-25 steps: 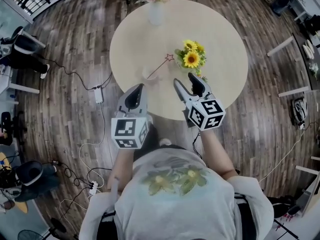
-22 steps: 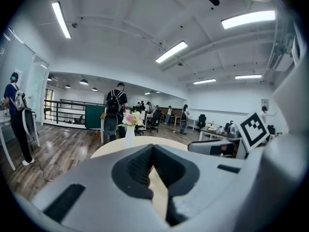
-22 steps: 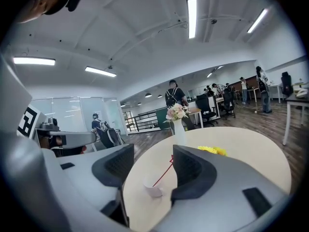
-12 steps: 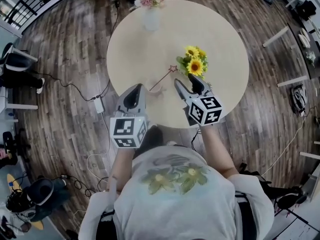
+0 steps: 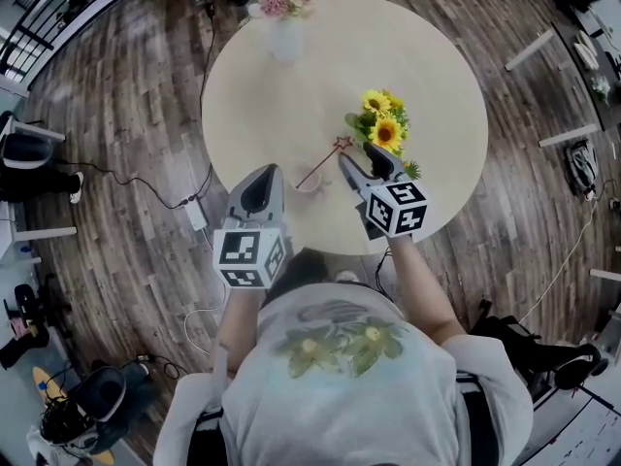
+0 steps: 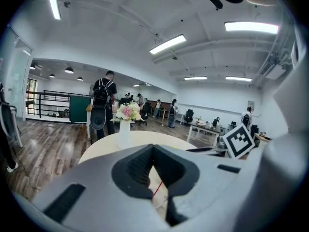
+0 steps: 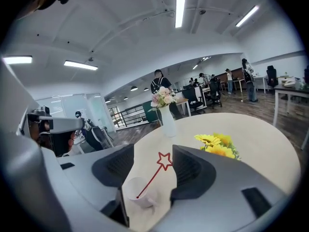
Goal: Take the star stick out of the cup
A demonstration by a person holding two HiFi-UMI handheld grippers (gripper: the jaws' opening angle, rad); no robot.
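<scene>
Hovering R gripper (image 5: 356,156), jaws apart, near star stick (image 5: 323,163) in cup (image 5: 309,184).

Round table (image 5: 291,95), two bouquets.
Sunflowers (image 5: 381,130) sit nr right side, white vase (image 5: 284,37) w/ pink blooms at far edge, well apart; wood floor (image 5: 116,95) all round.

A round pale table (image 5: 291,85) stands on a dark plank floor (image 5: 116,95). Left of the table lies a white box, perhaps a power strip (image 5: 197,214). Beyond its far edge are a black railing (image 6: 48,103), desks (image 6: 203,126) and office chairs (image 6: 188,115). Long light strips (image 6: 167,43) cross the white ceiling (image 6: 120,13) above.
</scene>
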